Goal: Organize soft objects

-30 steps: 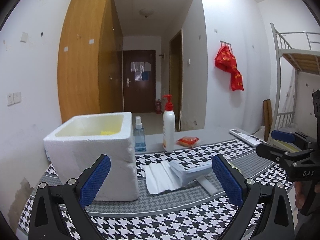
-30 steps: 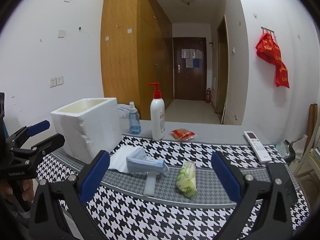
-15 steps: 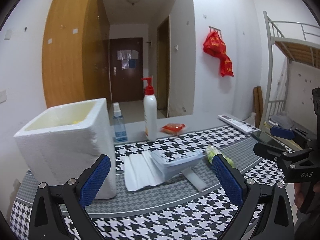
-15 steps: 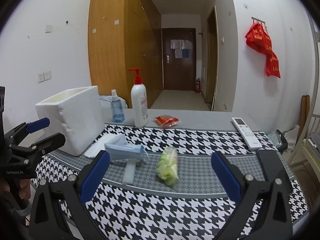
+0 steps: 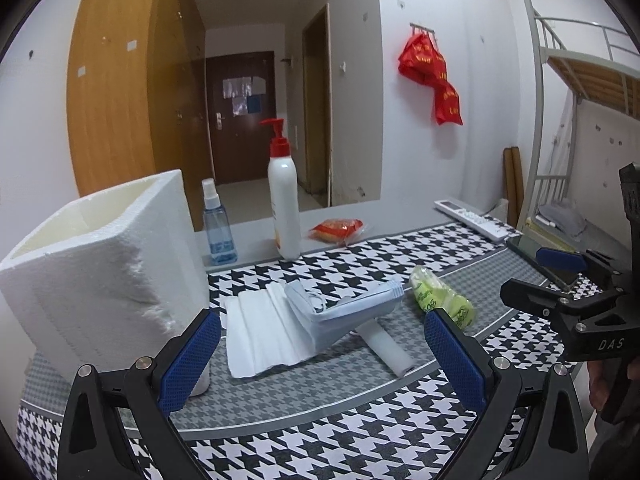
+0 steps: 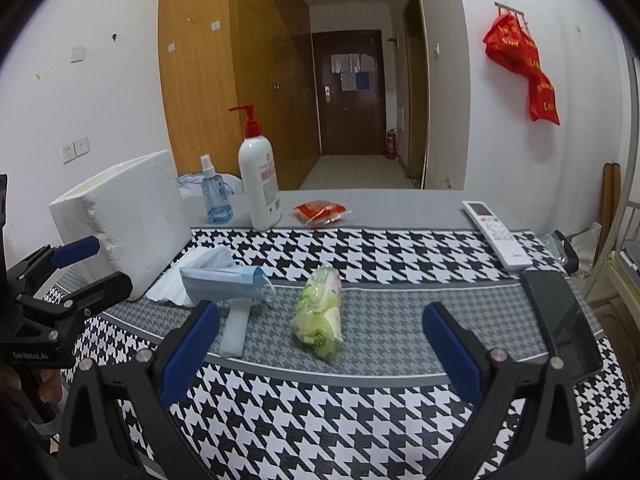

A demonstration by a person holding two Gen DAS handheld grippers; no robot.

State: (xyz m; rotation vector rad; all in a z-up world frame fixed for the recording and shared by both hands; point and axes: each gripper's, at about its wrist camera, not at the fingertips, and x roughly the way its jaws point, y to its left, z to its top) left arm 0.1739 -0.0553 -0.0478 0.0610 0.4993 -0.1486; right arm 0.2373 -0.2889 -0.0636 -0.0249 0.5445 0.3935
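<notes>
On the counter (image 6: 400, 208), beside a foam box (image 5: 100, 272): soft things laid out, both claws wide and empty.

Just right of the foam box lies a folded white tissue (image 5: 256, 332), with a pale blue face mask (image 5: 340, 316) resting partly on it and on a white foam block (image 6: 236, 330). Further right lies a green plastic packet (image 6: 320, 316), apart from the mask. Left claw (image 5: 320, 354) hovers before the mask; right claw (image 6: 320, 350) hovers before the packet. Behind the box stand a spray bottle (image 6: 214, 192) and a pump bottle (image 6: 260, 184).

"DAS" is printed in white on the right gripper (image 5: 560, 280); the left gripper (image 6: 68, 272) body reads "GenRobot.AI", pretty small.
</notes>
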